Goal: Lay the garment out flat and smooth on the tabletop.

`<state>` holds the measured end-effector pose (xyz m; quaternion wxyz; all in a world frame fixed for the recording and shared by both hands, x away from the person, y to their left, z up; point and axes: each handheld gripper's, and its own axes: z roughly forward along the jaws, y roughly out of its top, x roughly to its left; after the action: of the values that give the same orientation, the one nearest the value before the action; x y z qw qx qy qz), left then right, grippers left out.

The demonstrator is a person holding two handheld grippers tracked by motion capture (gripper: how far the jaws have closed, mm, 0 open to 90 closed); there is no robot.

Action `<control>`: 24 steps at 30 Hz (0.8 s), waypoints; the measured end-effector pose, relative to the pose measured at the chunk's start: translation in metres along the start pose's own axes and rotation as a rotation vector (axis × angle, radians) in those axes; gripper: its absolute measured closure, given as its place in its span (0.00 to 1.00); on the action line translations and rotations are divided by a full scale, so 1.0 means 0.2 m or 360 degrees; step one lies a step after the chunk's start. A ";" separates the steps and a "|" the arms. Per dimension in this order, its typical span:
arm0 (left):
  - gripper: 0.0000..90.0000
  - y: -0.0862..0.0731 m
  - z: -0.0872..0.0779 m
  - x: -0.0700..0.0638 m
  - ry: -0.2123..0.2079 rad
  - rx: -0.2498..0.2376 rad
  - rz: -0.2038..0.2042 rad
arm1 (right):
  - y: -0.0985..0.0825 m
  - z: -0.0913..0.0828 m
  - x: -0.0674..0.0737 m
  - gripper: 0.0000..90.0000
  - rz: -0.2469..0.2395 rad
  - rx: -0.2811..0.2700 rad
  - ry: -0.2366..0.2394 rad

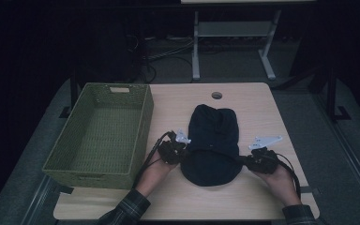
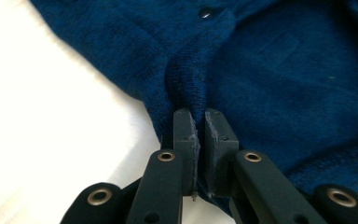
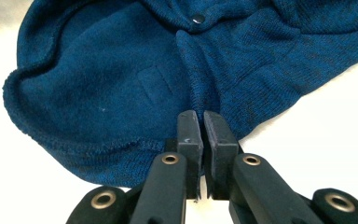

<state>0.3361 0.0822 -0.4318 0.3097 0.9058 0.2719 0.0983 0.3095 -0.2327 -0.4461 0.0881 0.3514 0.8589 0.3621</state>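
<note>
At the far left of the wooden table [image 1: 262,197] a green woven basket [image 1: 101,136] is sitting empty, its long side running away from the person. Just to its right, the left gripper [image 1: 183,151] is pinching the left edge of a dark blue knitted garment [image 1: 212,143], which is lying flat in the middle of the table between the two hands. In the left gripper view the jaws are pressed together on a raised fold of the knit [image 2: 189,79], the cloth gathering into a ridge that is running straight away from the tips. The garment is stretching lengthwise away from the person, its rounded end near the table's cable hole [image 1: 216,95]. On the right, the right gripper [image 1: 248,159] is biting the opposite edge in the same way; in the right gripper view its jaws are closed on a pleat of the fabric [image 3: 200,88] below a small snap button [image 3: 197,18]. So the garment is lying between the two tools, held at both sides across its short width. The basket is lying to the left, nearer the left hand, so any carry that way would probably be led by that side.
</note>
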 end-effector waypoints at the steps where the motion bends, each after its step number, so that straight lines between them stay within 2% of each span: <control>1: 0.93 -0.02 -0.01 -0.02 0.0001 -0.0006 0.0004 | 0.00 0.00 0.01 0.96 0.0003 0.0000 0.0003; 3: 0.92 -0.05 -0.01 -0.05 -0.0030 -0.0004 0.0004 | -0.02 -0.01 0.03 0.96 -0.0022 -0.0007 0.0005; 8: 0.90 -0.14 -0.05 -0.11 -0.0119 -0.0039 -0.0033 | -0.07 -0.05 0.08 0.96 -0.0017 -0.0006 0.0041; 9: 0.90 -0.16 -0.05 -0.12 -0.0132 -0.0036 -0.0031 | -0.08 -0.06 0.10 0.96 -0.0021 -0.0025 0.0050; 13: 0.90 -0.21 -0.08 -0.17 -0.0190 -0.0027 -0.0031 | -0.13 -0.08 0.16 0.96 -0.0022 -0.0005 0.0084; 22: 0.90 -0.28 -0.11 -0.28 -0.0264 -0.0015 -0.0023 | -0.25 -0.13 0.25 0.95 -0.0031 0.0006 0.0128; 24: 0.88 -0.28 -0.11 -0.29 -0.0264 -0.0017 -0.0017 | -0.26 -0.14 0.27 0.95 -0.0027 0.0003 0.0132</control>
<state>0.2553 0.0987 -0.4497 0.3366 0.9077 0.2497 0.0228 0.2302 -0.2387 -0.4561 0.0551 0.3289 0.8650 0.3749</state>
